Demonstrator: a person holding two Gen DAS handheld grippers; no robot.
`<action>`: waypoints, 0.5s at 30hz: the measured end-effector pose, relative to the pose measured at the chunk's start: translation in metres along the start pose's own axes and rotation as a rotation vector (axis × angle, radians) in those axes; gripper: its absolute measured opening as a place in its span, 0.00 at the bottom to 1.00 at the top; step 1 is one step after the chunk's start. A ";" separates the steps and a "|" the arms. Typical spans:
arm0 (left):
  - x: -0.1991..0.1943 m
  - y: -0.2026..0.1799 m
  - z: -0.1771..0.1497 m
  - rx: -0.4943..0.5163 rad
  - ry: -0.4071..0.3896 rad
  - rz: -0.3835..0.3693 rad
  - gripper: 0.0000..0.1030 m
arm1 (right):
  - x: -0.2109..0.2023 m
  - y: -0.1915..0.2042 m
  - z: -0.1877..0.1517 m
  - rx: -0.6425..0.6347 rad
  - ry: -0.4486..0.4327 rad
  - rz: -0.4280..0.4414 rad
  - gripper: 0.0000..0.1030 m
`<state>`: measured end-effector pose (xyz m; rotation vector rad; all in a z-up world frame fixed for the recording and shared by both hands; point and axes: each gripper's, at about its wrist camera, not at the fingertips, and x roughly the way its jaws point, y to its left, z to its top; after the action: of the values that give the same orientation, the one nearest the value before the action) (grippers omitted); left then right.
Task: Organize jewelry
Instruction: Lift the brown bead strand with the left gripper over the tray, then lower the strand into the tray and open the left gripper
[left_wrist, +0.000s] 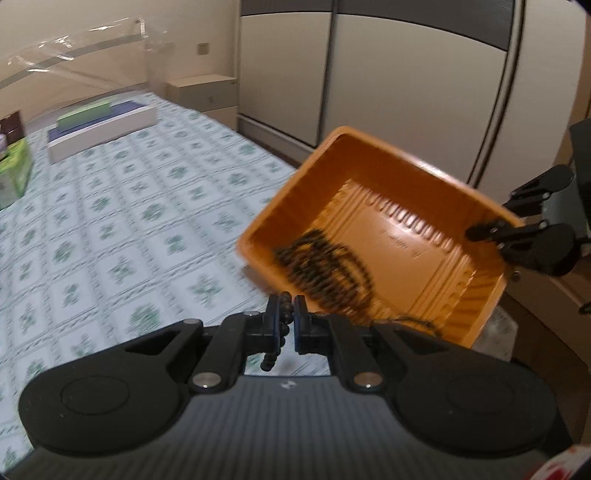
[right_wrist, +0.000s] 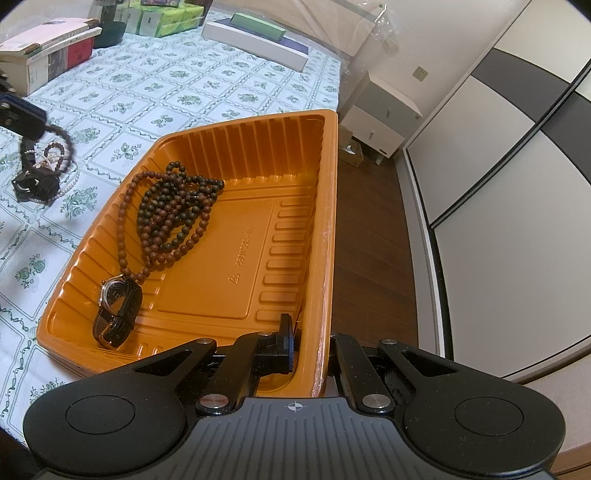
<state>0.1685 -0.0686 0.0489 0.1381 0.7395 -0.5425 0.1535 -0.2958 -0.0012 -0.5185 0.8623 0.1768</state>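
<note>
On the flower-print tablecloth (right_wrist: 192, 85), at its right edge: an orange plastic tray (right_wrist: 258, 155), ribbed along walls and floor, with lettering embossed on the flat centre panel. Right gripper (right_wrist: 308, 334) clamped on the tray's near right rim, one finger inside the wall, the other outside. Inside the tray, toward its left half, well apart from that grip: a heap of round brown and dark beads (right_wrist: 173, 206) strung in loops, and nearer the front left corner a wristwatch (right_wrist: 118, 310) with a dark strap, touching the longest loop.

Left gripper (left_wrist: 290, 302) closed on a dark bead strand (left_wrist: 281, 325), a short tail hanging below the pads. Held above the cloth just beside the tray's near corner.

From the right wrist only: the watch, crisp beads, and further left on the cloth a small pile of remaining pieces (right_wrist: 40, 177) — pale pearl-like beads and something dark, with the left gripper over it and a dark loop dangling. Also books (right_wrist: 44, 48) and green boxes (right_wrist: 166, 18) at the far end.

From the left wrist only: the right gripper's black fingers (left_wrist: 495, 232) on the tray rim, seen from outside; tray contents smeared by blur, probably the same bead heap.
</note>
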 end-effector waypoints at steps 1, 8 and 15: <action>0.004 -0.005 0.004 0.003 -0.001 -0.010 0.06 | 0.000 0.000 0.000 0.001 0.000 0.001 0.03; 0.025 -0.034 0.024 0.036 -0.004 -0.049 0.06 | 0.000 -0.001 0.000 0.004 -0.001 0.003 0.03; 0.038 -0.049 0.038 0.039 0.000 -0.080 0.06 | -0.001 -0.001 -0.001 0.009 -0.003 0.007 0.03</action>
<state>0.1891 -0.1383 0.0551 0.1449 0.7369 -0.6328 0.1525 -0.2972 -0.0001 -0.5068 0.8622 0.1800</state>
